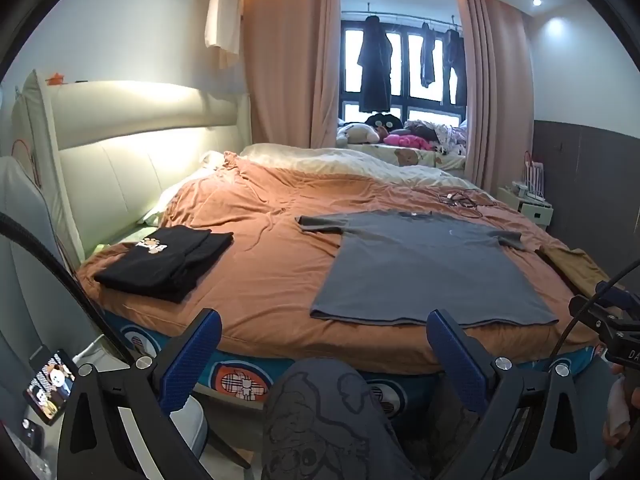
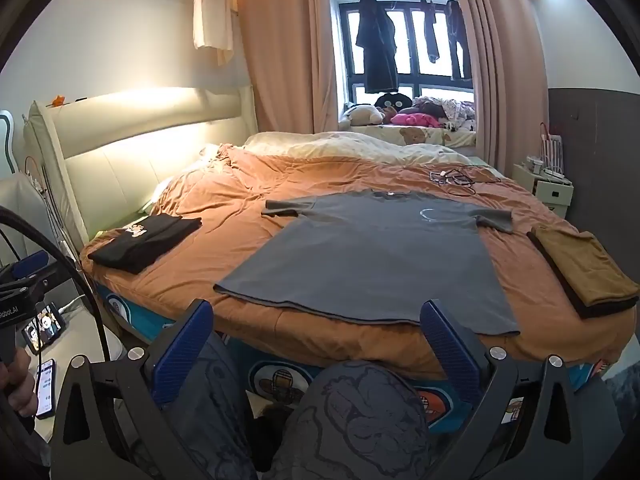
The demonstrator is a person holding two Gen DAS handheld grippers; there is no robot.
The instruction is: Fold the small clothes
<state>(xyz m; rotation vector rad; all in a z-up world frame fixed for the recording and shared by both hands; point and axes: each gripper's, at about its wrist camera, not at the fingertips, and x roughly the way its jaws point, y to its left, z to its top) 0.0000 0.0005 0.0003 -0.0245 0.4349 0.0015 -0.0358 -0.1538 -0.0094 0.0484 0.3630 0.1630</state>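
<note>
Folded black T-shirt (image 1: 166,262): lies at the left end of the bed (image 1: 260,280), near the headboard-side corner, already folded, a cartoon print on top.
Left tool (image 1: 324,354): held off the bed's near edge, tipped slightly down; its two blue fingers stand as wide apart as they go, with nothing between them.
Grey T-shirt (image 2: 372,256): spread flat and face up in the middle of the bed, collar toward the far edge, both sleeves out, hem lying along the near edge. Not folded at all.
Right tool (image 2: 318,338): also short of the near edge, over the person's patterned trouser knee (image 2: 360,412); fingers fully spread, holding nothing, apart from the hem.
Brown folded garment (image 2: 584,270): stacked on a dark one at the right end of the bed, near the near corner.
Step in hand: judged to be the start of folding the grey T-shirt, the tools lined up with its hem.
Next move calls for: probably each tool reaching a hem corner or a sleeve, pinching only the shirt fabric and not the orange cover beneath, then carrying that side over evenly.
</note>
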